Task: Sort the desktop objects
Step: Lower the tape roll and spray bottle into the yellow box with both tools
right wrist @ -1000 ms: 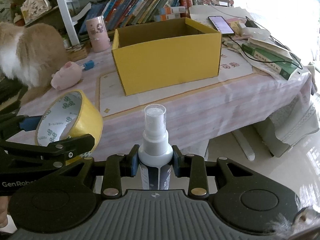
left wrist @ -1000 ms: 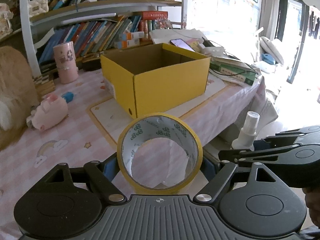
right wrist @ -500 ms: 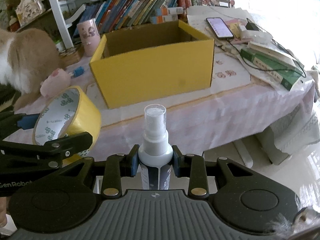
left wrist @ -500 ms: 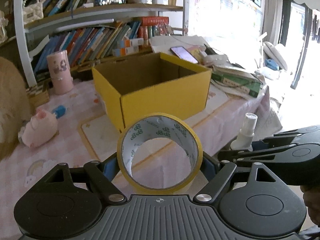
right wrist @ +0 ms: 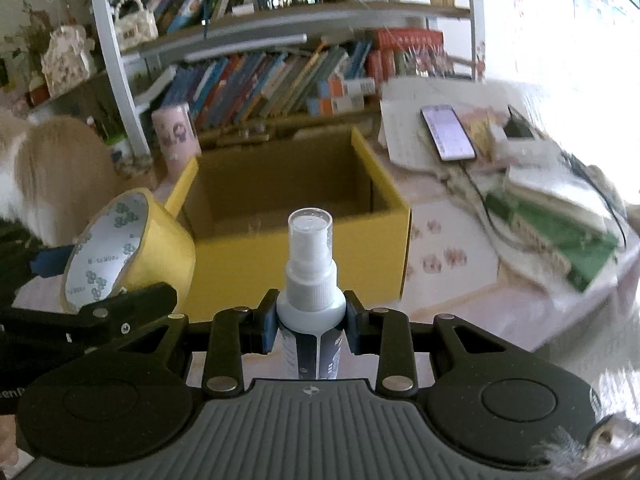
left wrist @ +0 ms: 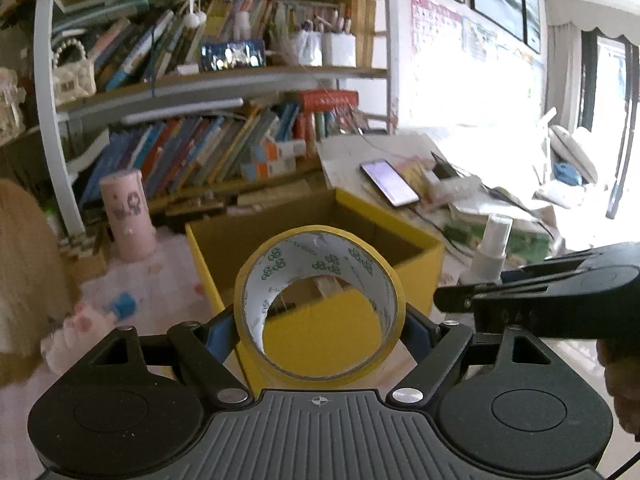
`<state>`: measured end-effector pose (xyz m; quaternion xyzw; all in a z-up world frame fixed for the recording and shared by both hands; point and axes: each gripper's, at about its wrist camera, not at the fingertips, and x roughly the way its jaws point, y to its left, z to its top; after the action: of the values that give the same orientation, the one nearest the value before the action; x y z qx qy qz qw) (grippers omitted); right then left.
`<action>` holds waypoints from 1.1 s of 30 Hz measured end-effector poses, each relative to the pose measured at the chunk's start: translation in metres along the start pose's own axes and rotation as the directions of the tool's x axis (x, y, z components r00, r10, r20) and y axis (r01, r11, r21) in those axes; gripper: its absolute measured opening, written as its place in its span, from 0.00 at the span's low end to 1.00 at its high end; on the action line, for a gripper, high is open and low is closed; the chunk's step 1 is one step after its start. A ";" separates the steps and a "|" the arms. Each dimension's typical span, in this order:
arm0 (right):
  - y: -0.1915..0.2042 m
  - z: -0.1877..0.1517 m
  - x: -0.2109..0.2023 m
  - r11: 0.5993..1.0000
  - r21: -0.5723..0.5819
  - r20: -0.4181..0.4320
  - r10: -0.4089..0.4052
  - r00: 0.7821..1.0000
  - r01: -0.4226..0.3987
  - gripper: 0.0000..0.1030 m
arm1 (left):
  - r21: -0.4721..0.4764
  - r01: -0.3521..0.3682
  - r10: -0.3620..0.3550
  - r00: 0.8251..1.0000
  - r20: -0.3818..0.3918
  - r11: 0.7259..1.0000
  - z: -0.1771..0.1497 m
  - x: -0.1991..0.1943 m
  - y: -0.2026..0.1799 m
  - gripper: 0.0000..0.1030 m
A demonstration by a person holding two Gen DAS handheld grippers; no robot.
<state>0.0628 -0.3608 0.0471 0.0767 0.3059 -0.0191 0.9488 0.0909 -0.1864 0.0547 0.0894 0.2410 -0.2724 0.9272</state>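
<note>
My left gripper [left wrist: 319, 326] is shut on a yellow tape roll [left wrist: 280, 360], held upright in front of the open yellow cardboard box [left wrist: 416, 268]. The roll also shows at the left of the right wrist view [right wrist: 160, 248]. My right gripper [right wrist: 311, 322] is shut on a small white spray bottle [right wrist: 310, 272], held upright just before the box [right wrist: 280, 264]. The bottle also shows in the left wrist view [left wrist: 488, 252], to the right of the roll. The box's inside looks empty where I can see it.
A pink cup [left wrist: 126, 216] and a pink plush toy [left wrist: 76, 328] lie left of the box. A phone [right wrist: 448, 134], cables and stacked books [right wrist: 560, 216] lie to its right. Bookshelves [left wrist: 224, 148] stand behind. A furry animal [right wrist: 52, 172] is at far left.
Both grippers have moved up and toward the box with their objects held; the box now looms larger and nearer, and its interior shows from above.
</note>
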 end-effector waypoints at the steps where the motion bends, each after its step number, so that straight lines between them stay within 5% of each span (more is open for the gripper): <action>1: -0.003 0.007 0.002 1.000 -0.005 0.012 0.005 1.000 -0.005 0.29 | -0.001 -0.010 0.010 1.000 0.007 1.000 0.004 0.003 0.000 0.81; 17: -0.031 0.091 0.068 0.988 -0.138 0.104 0.082 0.991 -0.068 0.29 | 0.017 -0.166 0.166 0.986 0.012 0.986 0.044 0.079 0.007 0.81; 33: -0.005 0.124 0.190 0.907 -0.374 -0.173 0.138 0.975 -0.194 0.29 | 0.075 -0.155 0.168 0.961 -0.221 0.985 0.042 0.167 0.011 0.81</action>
<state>0.2880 -0.3830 0.0347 -0.0860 0.3629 0.1283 0.9189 0.2366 -0.2674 0.0089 0.1655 0.3294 -0.1904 0.9099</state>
